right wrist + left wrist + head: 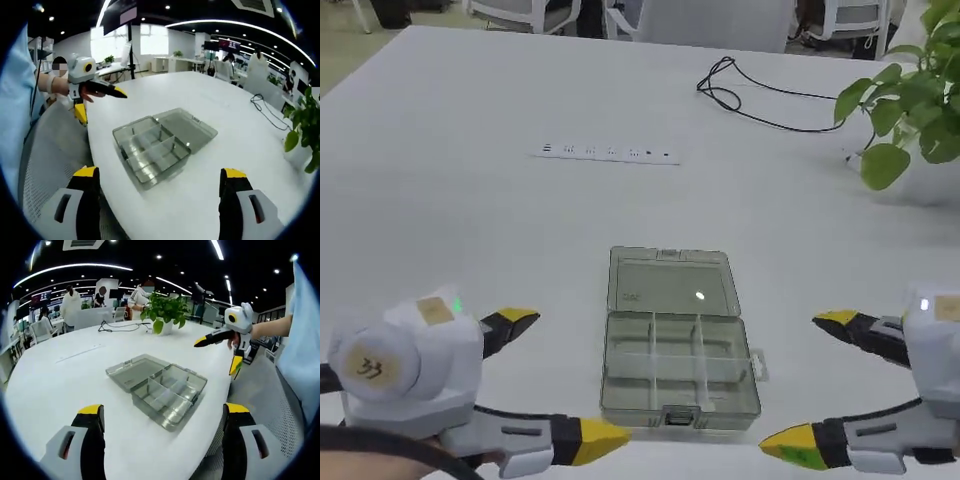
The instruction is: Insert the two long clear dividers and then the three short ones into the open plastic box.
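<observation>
My left gripper (577,376) and right gripper (791,380) hang spread wide and empty. The open plastic box (680,375) sits between them. Its clear dividers (672,354) look seated inside, so I judge nothing needs holding.

Box (680,370) — transp. smoke-grey plastic, smooth, glossy; lid (670,283) carries 1 bright glint. Dividers (651,352) inside: clear plastic, glossy edges. Table (470,220): white top, smooth, matt w/ faint sheen. Left gripper (580,376) and right gripper (791,380) — white plastic housings, satin finish; jaws black plastic w/ yellow tips, semi-gloss. Cable (720,95): black, rubber-like jacket. Power strip (608,153): white plastic, matt. Plant (910,100) leaves: waxy, slight gloss.
</observation>
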A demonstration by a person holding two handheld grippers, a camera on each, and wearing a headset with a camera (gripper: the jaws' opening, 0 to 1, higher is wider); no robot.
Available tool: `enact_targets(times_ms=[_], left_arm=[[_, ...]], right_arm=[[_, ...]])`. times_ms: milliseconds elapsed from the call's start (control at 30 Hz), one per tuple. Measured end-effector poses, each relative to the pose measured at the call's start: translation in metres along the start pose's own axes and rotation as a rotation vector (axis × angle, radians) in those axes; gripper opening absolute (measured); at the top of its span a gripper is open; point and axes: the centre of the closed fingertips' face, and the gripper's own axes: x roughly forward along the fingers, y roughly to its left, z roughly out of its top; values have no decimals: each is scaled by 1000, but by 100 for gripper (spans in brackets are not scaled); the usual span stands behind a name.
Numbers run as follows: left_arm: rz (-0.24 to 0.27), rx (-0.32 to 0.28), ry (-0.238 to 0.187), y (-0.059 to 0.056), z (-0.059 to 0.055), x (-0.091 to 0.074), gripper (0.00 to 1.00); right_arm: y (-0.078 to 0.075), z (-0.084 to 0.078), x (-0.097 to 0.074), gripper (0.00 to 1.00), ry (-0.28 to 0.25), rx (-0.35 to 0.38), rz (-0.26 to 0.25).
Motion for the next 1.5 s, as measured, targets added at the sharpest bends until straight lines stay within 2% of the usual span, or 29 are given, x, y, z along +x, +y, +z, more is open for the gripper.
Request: enact_targets(times_ms=[33, 67, 100, 133, 167, 267, 300, 333, 400, 467, 567, 667, 733, 833, 1200, 1500], left_arm=[[6, -7, -5, 0, 0, -1, 100], [22, -21, -15, 2, 1, -2, 100], [34, -25, -16, 2, 0, -2, 100], [44, -28, -15, 3, -1, -3, 100], [51, -36, -16, 3, -3, -3, 100], [66, -42, -17, 4, -6, -3, 100], [81, -39, -15, 4, -8, -3, 100], [87, -32, -8, 5, -10, -3, 100], [94, -23, 9, 4, -16, -3, 100], [109, -60, -5, 5, -18, -4, 100], [124, -43, 0, 9, -17, -5, 100], [131, -53, -2, 10, -19, -5, 100], [136, -43, 8, 11, -22, -5, 100], [145, -63, 11, 15, -25, -6, 100], [185, -66, -20, 22, -20, -10, 100], [178, -53, -3, 19, -22, -8, 100]], right_arm=[[-2, 1, -3, 100, -25, 12, -29], [0, -3, -6, 100, -25, 19, -44], [-3, -5, -8, 100, -44, 11, -89], [-3, -7, -10, 100, -50, 16, -112], [1, -7, -11, 100, -74, 38, -118], [5, -15, -11, 100, -84, 85, -157], [4, -19, -12, 100, -83, 102, -186], [3, -20, -12, 100, -83, 100, -197], [-4, -21, -17, 100, -34, 19, -238], [1, -12, -17, 100, -105, 52, -228], [1, -13, -15, 100, -105, 14, -221], [2, -11, -15, 100, -126, 43, -211], [2, -13, -13, 100, -120, 58, -208], [0, -15, -14, 100, -118, 77, -213], [5, -14, -11, 100, -112, 38, -195], [2, -13, -11, 100, -119, 28, -212]])
